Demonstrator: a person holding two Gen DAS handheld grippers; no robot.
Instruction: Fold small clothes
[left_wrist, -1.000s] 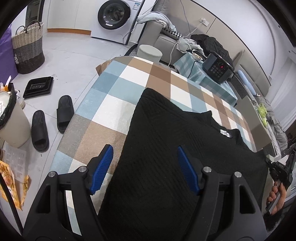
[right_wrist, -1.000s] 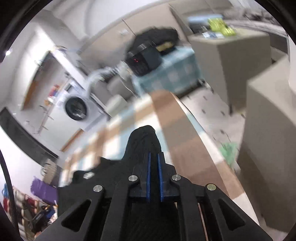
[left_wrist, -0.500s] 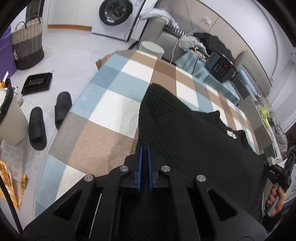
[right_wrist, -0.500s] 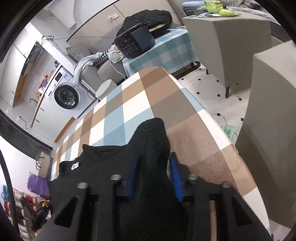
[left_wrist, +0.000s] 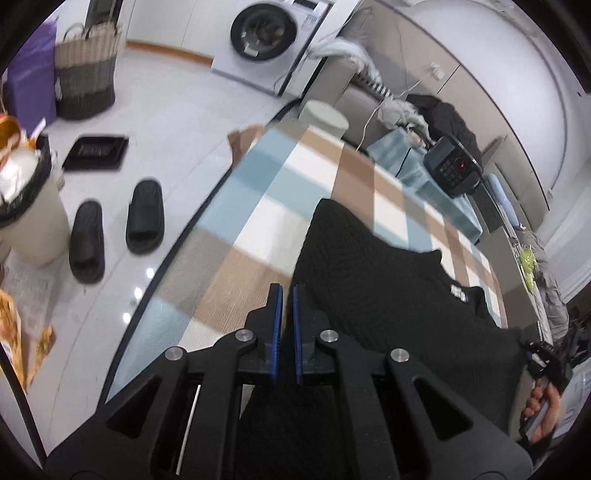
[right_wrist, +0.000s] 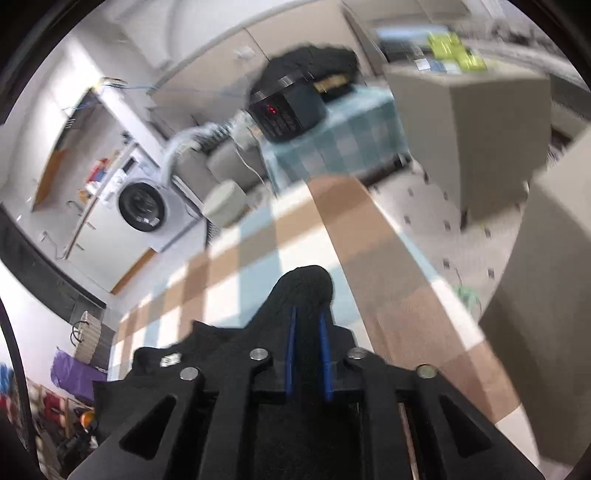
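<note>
While the black sweater (left_wrist: 388, 295) lies unfolded on the table (left_wrist: 258, 206), left gripper (left_wrist: 287, 295) is clamped on its edge, right gripper (right_wrist: 307, 317) narrowly parted around a sleeve; folding barely begun.

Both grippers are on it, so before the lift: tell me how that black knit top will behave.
The black knit top will probably flop and sag between grips: it already drapes in soft folds over the checked tablecloth. Its ribbed knit looks grippy, unlikely to slip. The sleeve will likely dangle.

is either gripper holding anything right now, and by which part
Both hold the black knit garment: the left gripper pinches its edge near one sleeve, the right gripper clamps the other sleeve.
</note>
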